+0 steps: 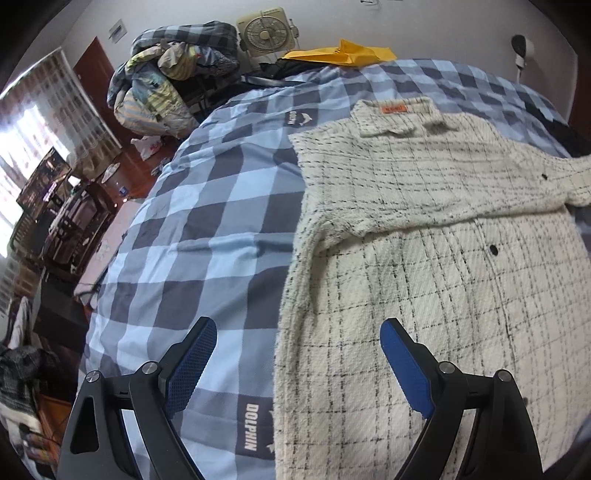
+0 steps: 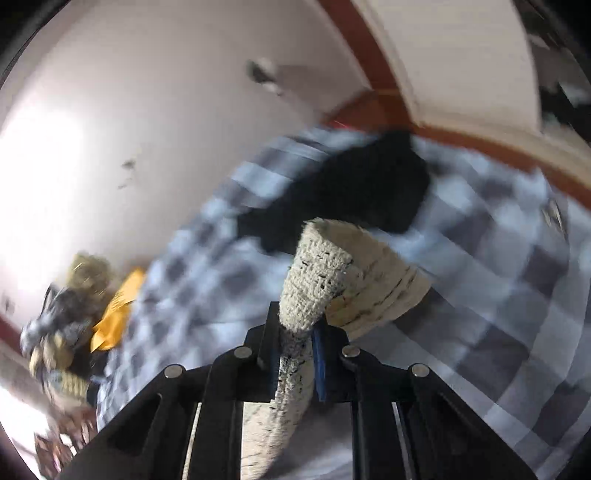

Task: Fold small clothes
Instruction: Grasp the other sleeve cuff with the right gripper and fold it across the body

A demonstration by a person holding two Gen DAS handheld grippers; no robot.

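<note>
Nearest in the left wrist view, the left gripper hangs with its blue-padded fingers spread wide and nothing between them, one finger over the bare blue-and-grey checked quilt cover of the bed, the other over the lower part of the cream woven shirt-jacket with thin black grid lines. That garment lies flat on the quilt toward its right side, collar at the far end with a small orange label, a sleeve folded across the chest and two dark buttons showing down the front. In the right wrist view, the right gripper has its jaws pressed together on a bunched strip of the same cream fabric, which stands up from between the pads and curls over in a loop above them, lifted clear of the quilt; the rest of that picture is smeared by motion. Beyond the pinched cloth a black garment lies on the quilt near its far edge. At the far edge of the bed in the left view rests a yellow flat packet, with a beige box fan just behind it and, to the left, a heap of checked and patterned bedding piled against the wall.
</note>
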